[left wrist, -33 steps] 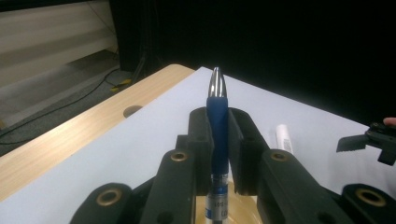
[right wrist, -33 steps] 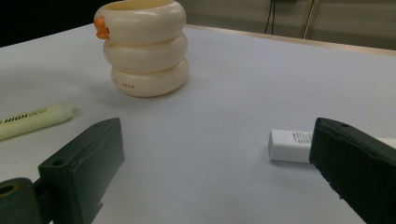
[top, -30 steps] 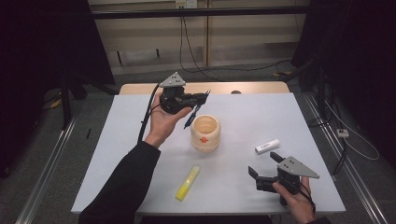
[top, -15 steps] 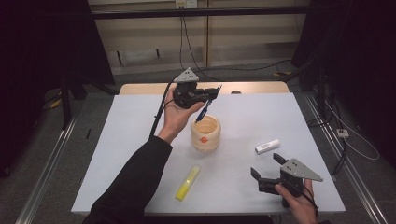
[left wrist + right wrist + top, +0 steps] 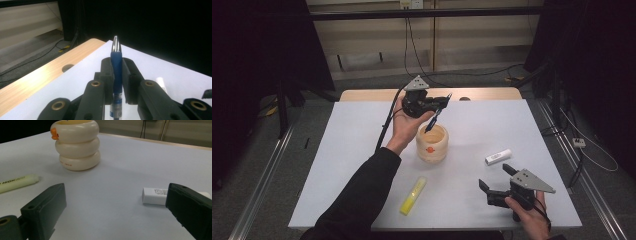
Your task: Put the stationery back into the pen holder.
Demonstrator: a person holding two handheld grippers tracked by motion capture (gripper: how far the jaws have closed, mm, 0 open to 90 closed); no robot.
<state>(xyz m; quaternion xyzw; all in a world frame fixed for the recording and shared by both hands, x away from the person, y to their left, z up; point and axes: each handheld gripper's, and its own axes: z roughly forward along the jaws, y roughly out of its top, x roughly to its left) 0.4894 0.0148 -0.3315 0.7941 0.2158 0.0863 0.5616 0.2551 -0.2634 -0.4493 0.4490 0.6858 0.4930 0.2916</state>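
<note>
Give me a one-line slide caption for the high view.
Left hand-held gripper holds a blue pen above the cream holder.

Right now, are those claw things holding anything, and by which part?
The left gripper holds a blue pen by its grip section near the tip, above the cup. The right gripper is open and holds nothing.

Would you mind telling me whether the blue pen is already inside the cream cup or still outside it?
Still outside. The left gripper holds the pen tilted above the cup, its lower end near the rim.
</note>
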